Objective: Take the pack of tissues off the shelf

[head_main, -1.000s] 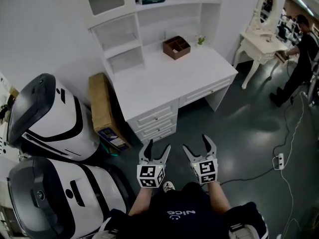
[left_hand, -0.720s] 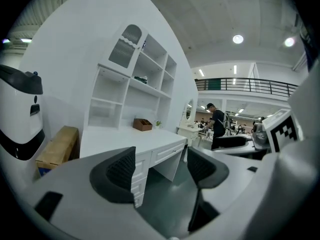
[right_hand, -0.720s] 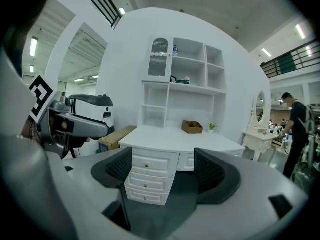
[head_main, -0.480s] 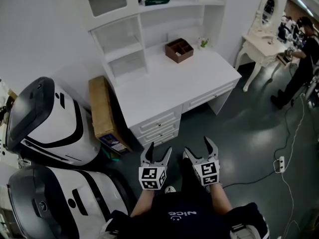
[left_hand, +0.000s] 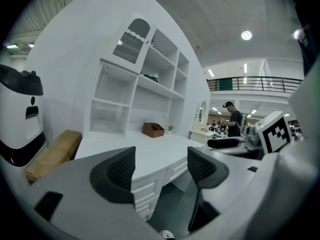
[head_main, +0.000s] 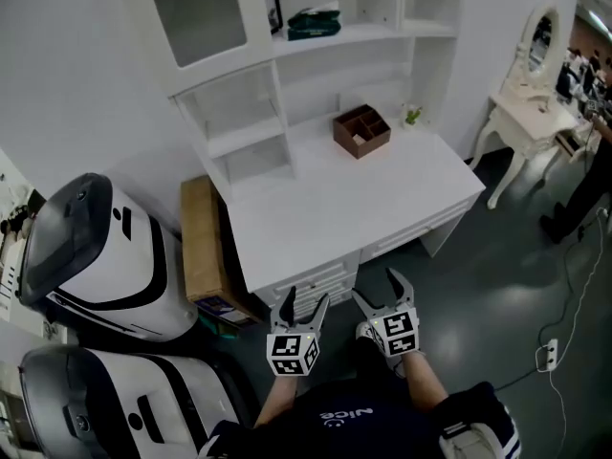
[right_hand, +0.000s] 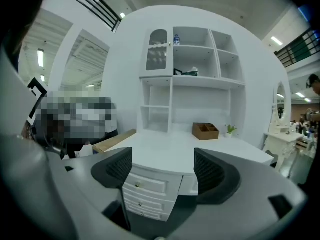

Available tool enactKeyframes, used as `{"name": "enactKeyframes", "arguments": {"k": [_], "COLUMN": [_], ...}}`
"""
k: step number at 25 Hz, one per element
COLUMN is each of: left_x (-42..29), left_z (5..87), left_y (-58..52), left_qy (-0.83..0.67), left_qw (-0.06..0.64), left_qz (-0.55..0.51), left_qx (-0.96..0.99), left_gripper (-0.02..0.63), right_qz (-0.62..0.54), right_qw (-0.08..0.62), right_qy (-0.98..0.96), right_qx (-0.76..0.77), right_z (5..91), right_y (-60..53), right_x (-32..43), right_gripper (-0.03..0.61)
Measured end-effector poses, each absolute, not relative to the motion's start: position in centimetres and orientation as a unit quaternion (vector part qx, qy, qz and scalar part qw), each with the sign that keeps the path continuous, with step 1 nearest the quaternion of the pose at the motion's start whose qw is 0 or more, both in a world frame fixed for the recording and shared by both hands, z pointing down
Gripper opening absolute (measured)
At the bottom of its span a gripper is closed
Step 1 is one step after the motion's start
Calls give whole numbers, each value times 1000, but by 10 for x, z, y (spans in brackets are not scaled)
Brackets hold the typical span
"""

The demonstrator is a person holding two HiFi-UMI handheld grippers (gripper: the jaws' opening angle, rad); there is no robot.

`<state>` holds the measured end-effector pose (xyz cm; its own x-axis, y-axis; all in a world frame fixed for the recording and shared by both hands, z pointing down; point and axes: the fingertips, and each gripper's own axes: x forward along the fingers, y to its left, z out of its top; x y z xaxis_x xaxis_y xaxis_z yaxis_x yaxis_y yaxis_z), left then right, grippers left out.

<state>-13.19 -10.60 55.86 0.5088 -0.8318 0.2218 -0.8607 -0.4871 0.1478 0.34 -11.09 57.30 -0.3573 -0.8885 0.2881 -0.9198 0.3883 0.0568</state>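
My left gripper (left_hand: 161,165) hangs at lower centre, jaws apart and empty, facing the white bench (left_hand: 155,146). A brown box (left_hand: 153,129) sits at the bench's back. A dark pack (left_hand: 150,77) lies on the shelf (left_hand: 161,88) above. A cardboard carton (left_hand: 52,154) is at lower left, and a person (left_hand: 233,121) stands at right.

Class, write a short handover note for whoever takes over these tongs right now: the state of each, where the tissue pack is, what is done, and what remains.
Left tongs: open, empty, held low in front of the desk.
Right tongs: open, empty, beside the left pair.
Pack of tissues: dark green, lying on the upper shelf above the desk, well away from both tongs.
Done: nothing grasped yet.
Left: move in to the desk, reach up to the shelf, close one pair on the pack and lift it off. Either pair looks usable.
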Motion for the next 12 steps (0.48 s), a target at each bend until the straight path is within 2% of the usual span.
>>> {"name": "enactKeyframes", "arguments": {"k": [12], "left_x": [-62], "left_z": [542], "left_y": [-236], "left_qy": [-533], "left_qw": [120], "left_qz": [55], "left_qx": [835], "left_gripper": [321], "right_qz": [50], "right_qw": [117], "right_qy": [-849], "right_qx": [513], "right_z": [546], "right_y": [-263], "right_x": [75], "right_gripper": [368]}}
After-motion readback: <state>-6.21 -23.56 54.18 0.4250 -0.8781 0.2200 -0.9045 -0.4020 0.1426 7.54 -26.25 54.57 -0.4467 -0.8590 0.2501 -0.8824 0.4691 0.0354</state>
